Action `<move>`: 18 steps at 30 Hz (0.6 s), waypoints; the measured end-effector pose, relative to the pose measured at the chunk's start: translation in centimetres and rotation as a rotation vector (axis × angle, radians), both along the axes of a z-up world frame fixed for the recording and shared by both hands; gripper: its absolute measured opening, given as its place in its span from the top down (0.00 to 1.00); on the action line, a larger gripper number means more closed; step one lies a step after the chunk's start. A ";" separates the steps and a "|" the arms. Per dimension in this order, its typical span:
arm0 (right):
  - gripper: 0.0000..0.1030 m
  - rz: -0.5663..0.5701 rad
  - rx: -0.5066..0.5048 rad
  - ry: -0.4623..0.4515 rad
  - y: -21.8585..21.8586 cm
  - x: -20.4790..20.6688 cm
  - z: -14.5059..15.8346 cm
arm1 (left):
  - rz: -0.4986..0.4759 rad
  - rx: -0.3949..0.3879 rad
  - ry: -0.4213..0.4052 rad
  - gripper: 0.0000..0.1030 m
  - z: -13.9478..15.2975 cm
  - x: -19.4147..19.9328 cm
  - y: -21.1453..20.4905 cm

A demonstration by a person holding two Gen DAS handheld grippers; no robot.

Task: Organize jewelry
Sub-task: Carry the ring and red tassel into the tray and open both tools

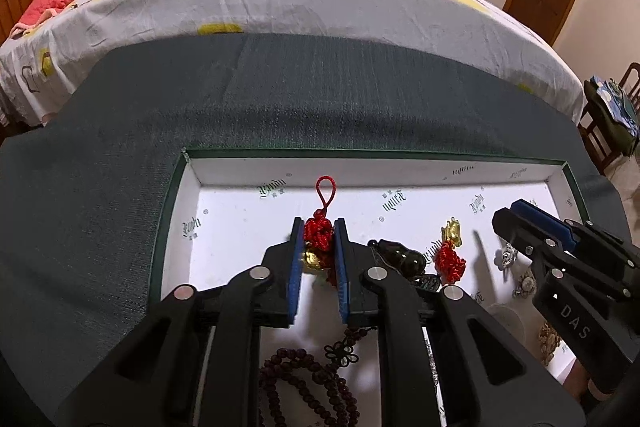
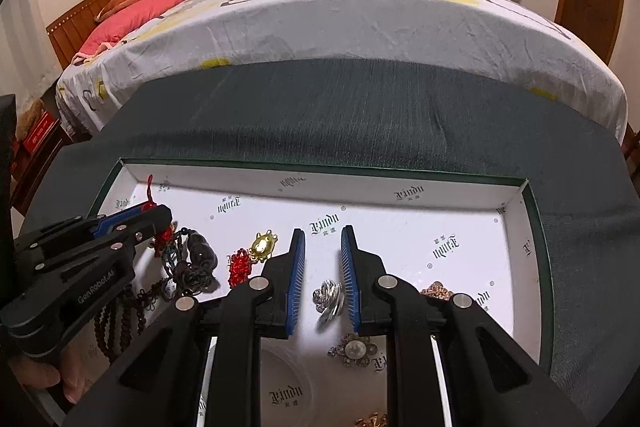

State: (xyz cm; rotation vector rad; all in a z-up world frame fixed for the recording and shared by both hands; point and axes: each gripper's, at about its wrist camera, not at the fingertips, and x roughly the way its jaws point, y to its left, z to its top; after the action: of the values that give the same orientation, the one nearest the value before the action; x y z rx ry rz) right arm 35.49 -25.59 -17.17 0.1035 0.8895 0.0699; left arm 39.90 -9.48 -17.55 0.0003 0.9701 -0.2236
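Landmark: white tray (image 2: 520,227), green-rimmed, on dark green cloth (image 1: 320,87). Its lining carries a repeated blackletter logo, roughly "Xindu"; exact spelling unclear.

Your left gripper (image 1: 318,247) reads "GenRobot.AI" on its side in the right wrist view. It sits low over the tray's left part, fingers closed onto the red knot charm (image 1: 319,233), whose loop points at the tray's far wall.

Your right gripper (image 2: 323,263) is marked "DAS" in the left wrist view. It sits over the tray's middle, fingers moderately apart, straddling the silver spiral piece (image 2: 330,301) on the floor without gripping it.

Dark bead strand (image 1: 304,379) lies at the tray's near left.
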 end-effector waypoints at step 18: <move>0.25 -0.094 -0.027 -0.175 -1.2 -3.8 2.9 | 0.036 0.030 -0.187 0.15 3.2 -3.5 0.3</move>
State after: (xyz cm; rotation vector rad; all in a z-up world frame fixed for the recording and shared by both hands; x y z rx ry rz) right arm 31.70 -26.83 -14.31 0.1118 0.7094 -0.0210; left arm 36.39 -9.22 -14.35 0.0303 0.7868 -0.1729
